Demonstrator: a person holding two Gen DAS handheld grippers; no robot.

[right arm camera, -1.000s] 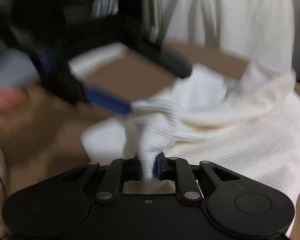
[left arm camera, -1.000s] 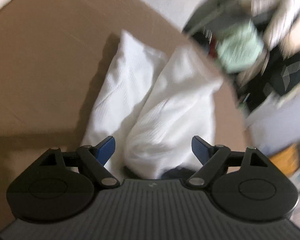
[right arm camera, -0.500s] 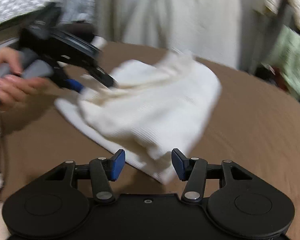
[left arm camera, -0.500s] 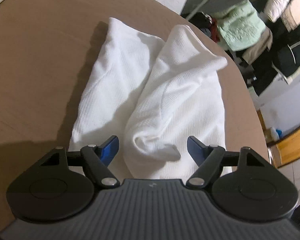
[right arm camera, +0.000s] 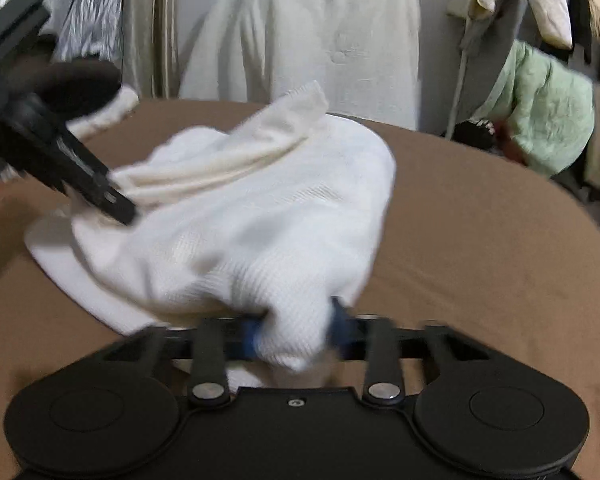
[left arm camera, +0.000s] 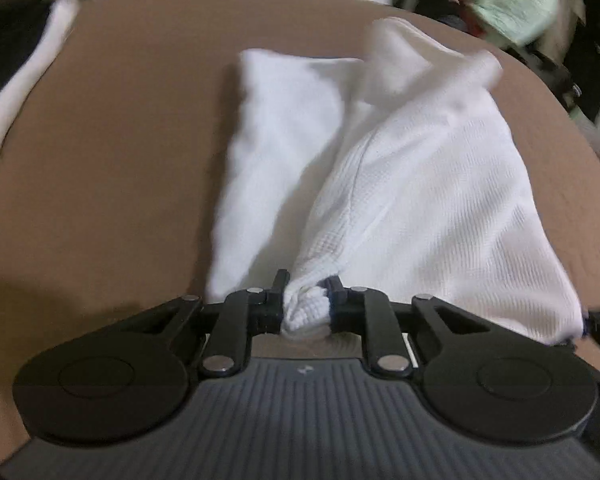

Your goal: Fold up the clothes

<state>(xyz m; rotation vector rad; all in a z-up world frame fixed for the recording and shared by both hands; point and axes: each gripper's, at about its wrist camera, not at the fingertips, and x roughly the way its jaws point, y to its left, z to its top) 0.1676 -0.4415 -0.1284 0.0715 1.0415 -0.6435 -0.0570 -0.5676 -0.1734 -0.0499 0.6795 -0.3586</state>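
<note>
both grippers, spread earlier, now pinch the white garment (left arm camera: 400,184): left gripper (left arm camera: 306,304), right gripper (right arm camera: 293,330).

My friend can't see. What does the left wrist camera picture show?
The left gripper is shut on a bunched corner of a white waffle-knit garment, which lies partly folded on a brown table. Blurry clothes, one pale green, sit beyond the table.
</note>
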